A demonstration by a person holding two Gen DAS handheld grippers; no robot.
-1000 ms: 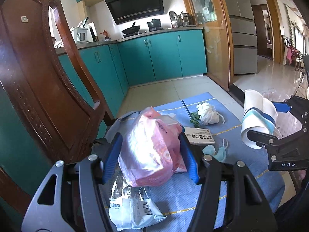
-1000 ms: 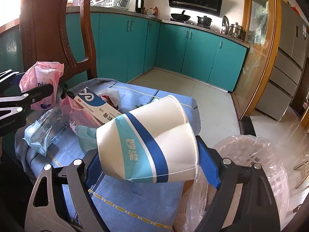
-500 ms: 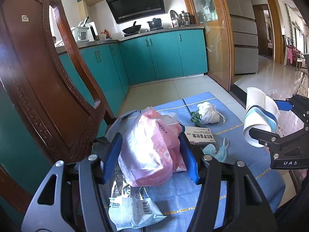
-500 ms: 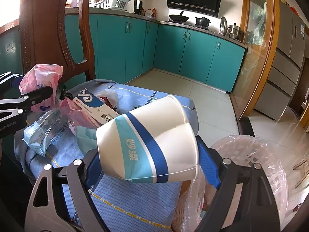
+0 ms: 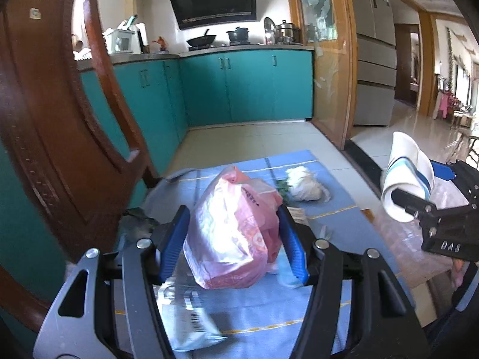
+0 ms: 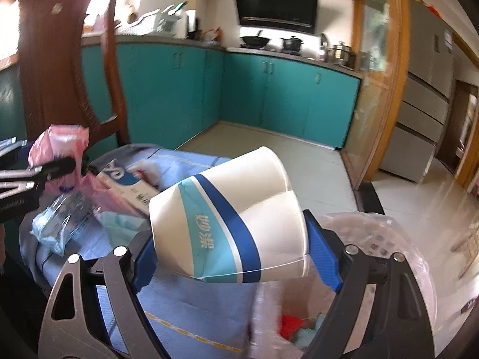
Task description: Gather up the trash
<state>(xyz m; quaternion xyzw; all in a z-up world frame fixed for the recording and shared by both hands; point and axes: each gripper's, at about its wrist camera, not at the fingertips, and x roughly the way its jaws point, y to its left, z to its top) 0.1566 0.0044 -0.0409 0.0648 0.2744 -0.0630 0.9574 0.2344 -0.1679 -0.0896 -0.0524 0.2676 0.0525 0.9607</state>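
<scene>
My left gripper (image 5: 235,239) is shut on a crumpled pink plastic bag (image 5: 233,236) and holds it above the blue tablecloth (image 5: 254,311). My right gripper (image 6: 233,248) is shut on a squashed white and blue paper cup (image 6: 230,227) at the table's right edge, above a bin lined with clear plastic (image 6: 383,269). The cup and right gripper also show in the left wrist view (image 5: 404,176). The pink bag also shows in the right wrist view (image 6: 60,143).
On the cloth lie a white wad with green leaves (image 5: 305,182), a clear wrapper with a barcode (image 5: 191,320), a blue and white box (image 6: 131,182) and a teal mask (image 6: 119,221). A wooden chair (image 5: 51,125) stands at the left. Teal cabinets (image 5: 239,86) stand behind.
My right gripper has carried the cup to the right, over the lined bin. My left gripper has swung slightly with the pink bag still in it.
</scene>
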